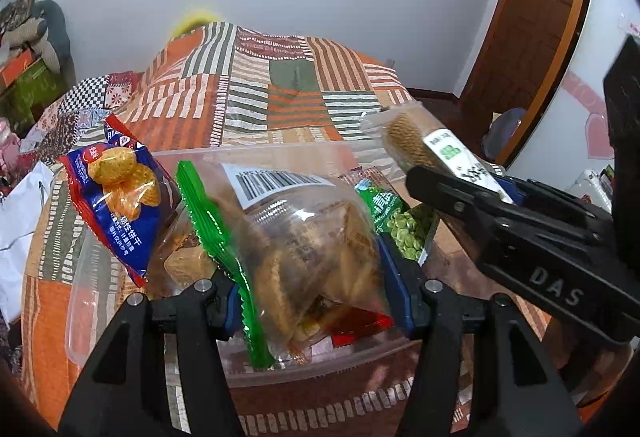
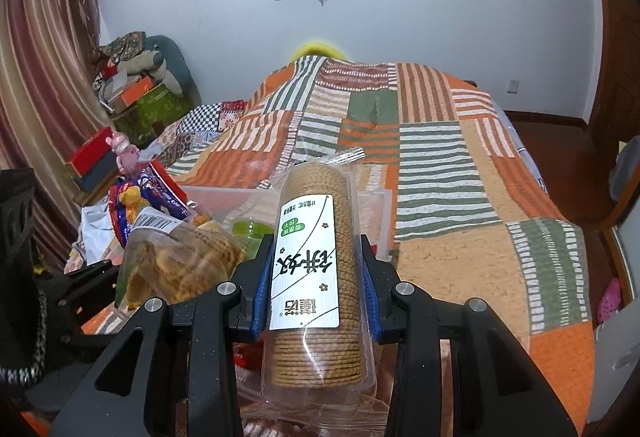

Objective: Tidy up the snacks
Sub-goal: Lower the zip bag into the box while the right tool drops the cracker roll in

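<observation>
My left gripper (image 1: pixel 316 289) is shut on a clear bag of crackers (image 1: pixel 304 237) with a barcode label, held over a clear plastic bin (image 1: pixel 80 301) on the bed. The bin holds a blue and red biscuit packet (image 1: pixel 116 197), a green packet (image 1: pixel 216 237) and a green pea packet (image 1: pixel 404 221). My right gripper (image 2: pixel 314 285) is shut on a clear sleeve of round biscuits (image 2: pixel 320 237) with a white label, held above the bin's right side. The sleeve also shows in the left wrist view (image 1: pixel 416 141). The cracker bag shows in the right wrist view (image 2: pixel 180 261).
The bin rests on an orange, green and white patchwork bedspread (image 2: pixel 440 157). Boxes and clutter (image 2: pixel 132 105) stand left of the bed by a curtain. A white bag (image 1: pixel 20 221) lies at the left. A wooden door (image 1: pixel 532 37) is at the right.
</observation>
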Available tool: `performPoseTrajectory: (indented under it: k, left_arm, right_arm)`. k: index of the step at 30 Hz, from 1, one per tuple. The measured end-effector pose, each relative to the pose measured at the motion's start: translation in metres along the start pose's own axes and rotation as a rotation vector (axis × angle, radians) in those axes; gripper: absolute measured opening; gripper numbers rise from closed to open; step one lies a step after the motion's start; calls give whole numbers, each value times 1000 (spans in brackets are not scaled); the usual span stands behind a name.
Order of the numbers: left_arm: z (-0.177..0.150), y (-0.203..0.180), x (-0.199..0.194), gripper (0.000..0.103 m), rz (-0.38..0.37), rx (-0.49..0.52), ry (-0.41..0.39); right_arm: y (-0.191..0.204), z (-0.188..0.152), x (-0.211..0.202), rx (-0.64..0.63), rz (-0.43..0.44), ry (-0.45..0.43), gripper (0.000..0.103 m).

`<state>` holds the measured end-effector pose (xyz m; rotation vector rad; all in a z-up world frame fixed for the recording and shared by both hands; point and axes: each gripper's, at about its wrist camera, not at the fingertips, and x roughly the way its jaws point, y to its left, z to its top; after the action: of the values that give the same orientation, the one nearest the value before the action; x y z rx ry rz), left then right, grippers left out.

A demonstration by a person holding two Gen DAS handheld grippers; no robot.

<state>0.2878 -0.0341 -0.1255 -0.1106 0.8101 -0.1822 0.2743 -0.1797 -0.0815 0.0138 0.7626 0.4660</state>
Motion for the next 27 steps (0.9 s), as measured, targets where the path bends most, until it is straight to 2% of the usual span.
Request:
performPoseTrajectory:
  k: [4, 6, 8, 13, 21, 27]
  left_arm:
    - [-2, 4, 0, 61, -33, -26, 17]
    - [-3, 6, -1, 61, -39, -48, 21]
    - [-3, 7, -2, 62, -45, -65, 29]
    - [-6, 9, -15, 68, -37, -83, 8]
    - [-11, 9, -41, 69, -14, -64, -29]
    - [-17, 5, -89, 69, 18, -34, -128]
  right_arm:
    - [2, 1, -3, -11, -7, -12, 38]
    - [2, 2, -6, -14, -9, -24, 50]
    - [3, 3, -10, -27, -27, -38, 53]
    - [3, 2, -15, -31, -20, -42, 53]
    - [8, -4, -31, -36, -10, -52, 53]
    - [15, -9, -65, -30, 8, -106, 53]
